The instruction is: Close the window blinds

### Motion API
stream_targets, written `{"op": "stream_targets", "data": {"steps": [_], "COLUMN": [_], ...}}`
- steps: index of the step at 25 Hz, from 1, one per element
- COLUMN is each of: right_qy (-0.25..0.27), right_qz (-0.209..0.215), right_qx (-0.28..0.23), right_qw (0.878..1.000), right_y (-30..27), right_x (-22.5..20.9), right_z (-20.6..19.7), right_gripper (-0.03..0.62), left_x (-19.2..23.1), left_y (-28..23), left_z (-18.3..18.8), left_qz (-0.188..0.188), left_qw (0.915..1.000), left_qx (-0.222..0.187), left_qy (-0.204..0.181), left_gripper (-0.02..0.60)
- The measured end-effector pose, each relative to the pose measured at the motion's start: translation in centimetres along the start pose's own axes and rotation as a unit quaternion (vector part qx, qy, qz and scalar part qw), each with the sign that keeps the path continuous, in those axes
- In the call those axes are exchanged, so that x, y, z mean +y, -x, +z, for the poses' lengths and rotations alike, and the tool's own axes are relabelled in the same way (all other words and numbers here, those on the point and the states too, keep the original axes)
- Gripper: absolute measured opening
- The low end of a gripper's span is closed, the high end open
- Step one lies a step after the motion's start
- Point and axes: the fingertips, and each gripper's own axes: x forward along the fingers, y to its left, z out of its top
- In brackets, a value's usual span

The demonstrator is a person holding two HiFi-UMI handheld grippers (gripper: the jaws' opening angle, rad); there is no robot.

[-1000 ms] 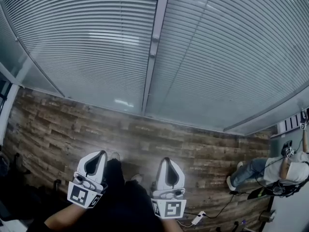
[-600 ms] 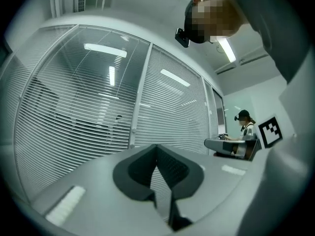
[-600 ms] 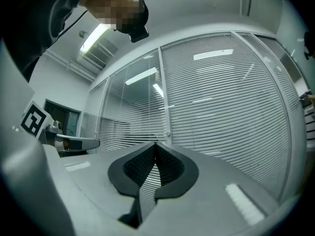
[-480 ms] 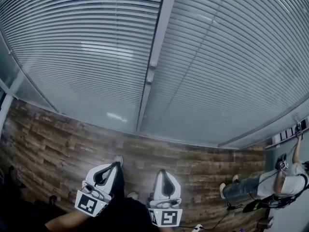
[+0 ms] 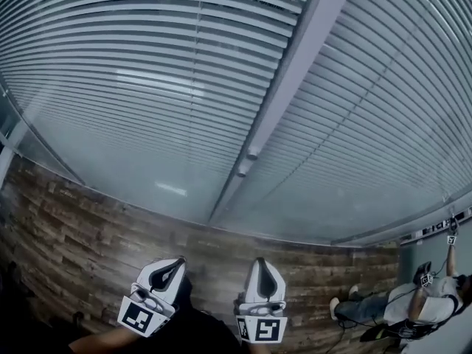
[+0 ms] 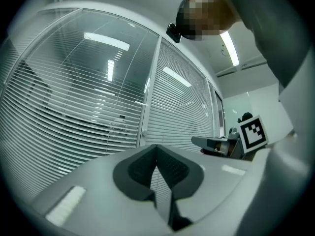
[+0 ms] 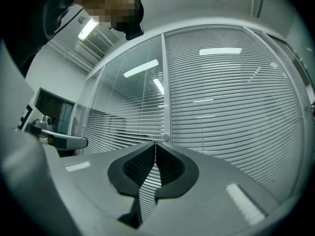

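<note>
1. Left gripper [image 5: 178,262] [image 6: 157,147]: its jaws are pressing tip to tip, clenched on nothing, and its own view is showing only slats through the slot below the tips.
2. Right gripper [image 5: 263,261] [image 7: 155,144]: its jaws are likewise meeting at the tips, with nothing caught between them.
3. Both are pointing at the window from low in the head view, side by side, well apart from the glass.
4. Blinds [image 5: 147,65] [image 6: 74,107] [image 7: 236,107]: they are hanging straight ahead, filling the far wall in two panels. The slats are running level, pale, with darker bands showing between them.
5. A frame post [image 5: 295,72] [image 7: 166,82] is splitting the panels, and it is carrying a small knob [image 5: 253,154] [image 7: 167,137].
6. The left gripper view is catching the right gripper's marker cube [image 6: 253,133] at its right. The right gripper view is catching the left gripper's body at its left edge. Neither is showing the ground.
7. Only the head view is taking in the wood-plank floor [image 5: 74,227] under the window, and another person [image 5: 413,304] at the far right, who is raising an arm.
8. Lamp reflections [image 6: 106,41] [image 7: 220,50] are glaring on the glass.
9. Nothing is standing between the grippers and the blinds.
</note>
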Motion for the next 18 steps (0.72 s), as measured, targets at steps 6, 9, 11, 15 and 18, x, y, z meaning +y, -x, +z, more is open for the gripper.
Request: {"op": "stream_targets", "data": {"steps": [6,9,11,15,18], "right_qy": [0.014,0.019,0.021,0.036,0.059], "right_qz": [-0.024,-0.033,-0.037,-0.040,-0.037], "right_qx": [0.009,0.013,0.019,0.032,0.037], "right_qw": [1.000,0.999,0.999,0.998,0.997], "right_y": [-4.8,-6.5,-7.8,-9.8,-11.5], "right_x": [-0.1,-0.2,-0.6,-1.4,-2.7], "right_z": [-0.1,-0.1,-0.3,-0.6,-0.2], "right_gripper": [0.025,0.034,0.040,0.063,0.077], "left_x": [2.5,3.7,4.4,4.4,4.0], "left_y": [-2.6,-4.2,-5.4,-6.3,-6.9], "left_z": [0.6,0.9,0.8,0.5,0.9], "left_qz": [-0.037,-0.049,-0.052,-0.055,-0.046], "left_qw": [0.9993,0.9988,0.9986,0.9985,0.9989], "left_qx": [-0.005,-0.002,0.000,0.000,-0.010], "left_qy": [0.005,0.002,0.006,0.009,0.007], "left_gripper": [-0.002,-0.002,-0.002,-0.002,-0.002]}}
